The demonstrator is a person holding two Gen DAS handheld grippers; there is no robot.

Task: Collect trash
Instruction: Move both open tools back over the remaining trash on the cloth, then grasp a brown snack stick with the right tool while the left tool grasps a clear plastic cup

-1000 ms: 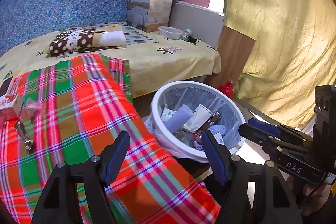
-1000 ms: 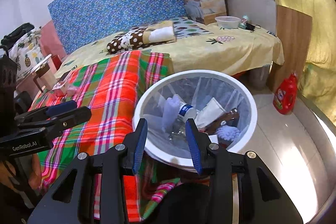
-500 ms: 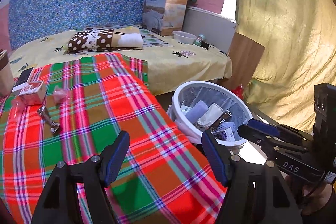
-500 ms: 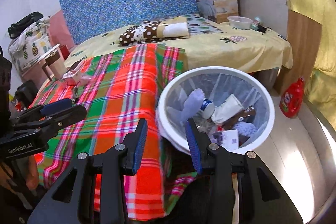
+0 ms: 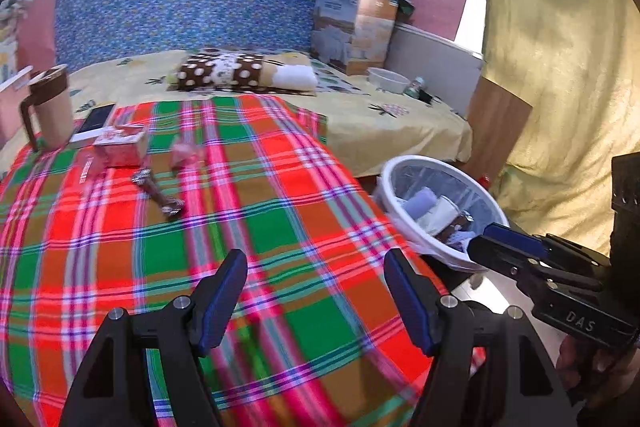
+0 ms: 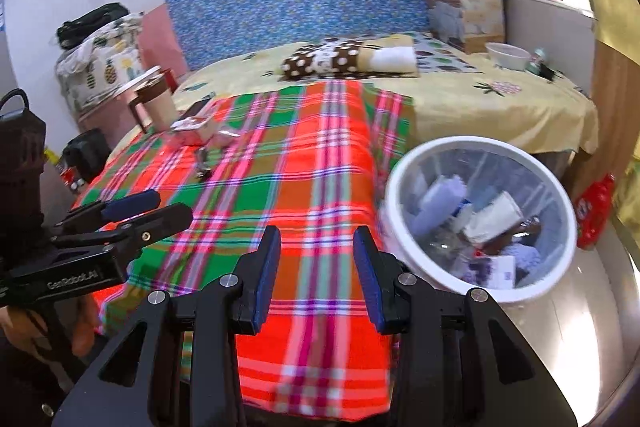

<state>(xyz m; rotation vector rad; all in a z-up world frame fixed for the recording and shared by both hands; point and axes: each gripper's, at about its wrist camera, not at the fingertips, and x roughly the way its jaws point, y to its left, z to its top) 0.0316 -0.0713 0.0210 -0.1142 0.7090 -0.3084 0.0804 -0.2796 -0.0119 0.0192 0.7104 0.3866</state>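
While both grippers' jaws stand spread and empty, a mug (image 5: 50, 107) and box (image 5: 120, 147) crowd the plaid blanket (image 5: 280, 227).

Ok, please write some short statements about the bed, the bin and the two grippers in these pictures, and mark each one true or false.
1. The bin is empty. False: it holds cups, paper and other trash.
2. Both grippers have open jaws with nothing between them. True: left gripper, right gripper.
3. A mug stands on the bed by the plaid blanket. True.
4. The bin stands on the bed. False: it is on the floor beside the bed.
5. The red bottle lies on the blanket. False: it is on the floor beyond the bin.
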